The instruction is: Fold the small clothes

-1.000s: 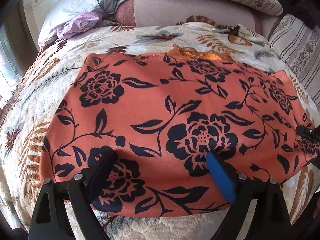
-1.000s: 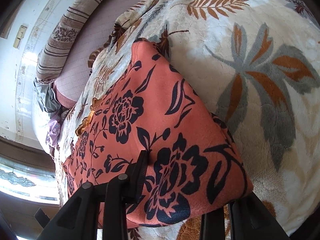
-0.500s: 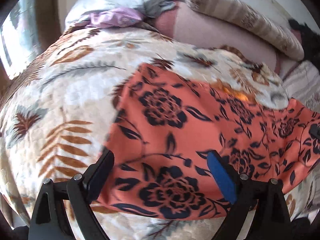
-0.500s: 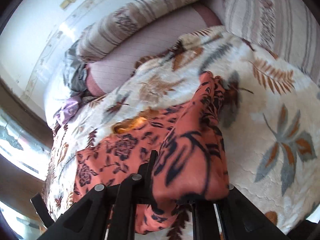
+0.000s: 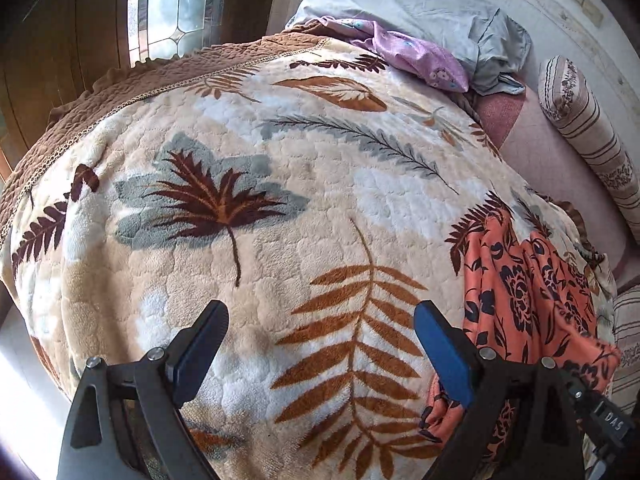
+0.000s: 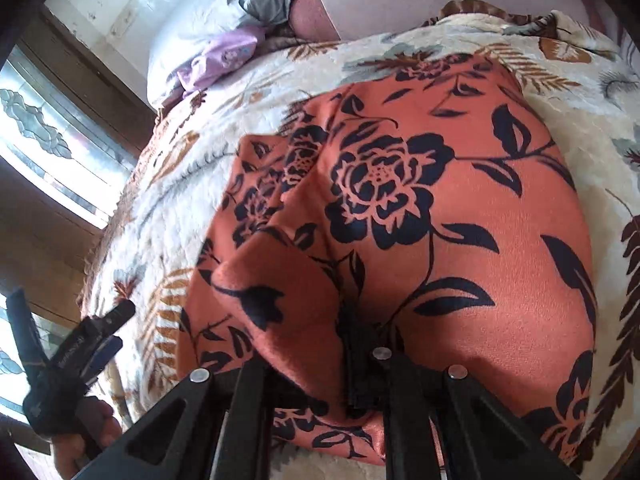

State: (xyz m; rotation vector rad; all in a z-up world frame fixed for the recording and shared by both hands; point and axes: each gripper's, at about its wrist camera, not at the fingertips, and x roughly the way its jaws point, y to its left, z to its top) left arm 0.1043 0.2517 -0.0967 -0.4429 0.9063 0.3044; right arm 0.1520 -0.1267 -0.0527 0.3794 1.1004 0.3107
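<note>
Garment point(image 6: 400, 200): we are pinching its edge in the right gripper point(image 6: 360, 360) for folding; left gripper point(image 5: 320, 344) is standing wide, empty.

White letters reading "DAS" stand on a small black part point(image 5: 612, 416) at the lower right edge of the left wrist view. In the right wrist view, the left gripper point(image 6: 116, 326) carries a line of pale lettering along its body, too blurred to read.
</note>
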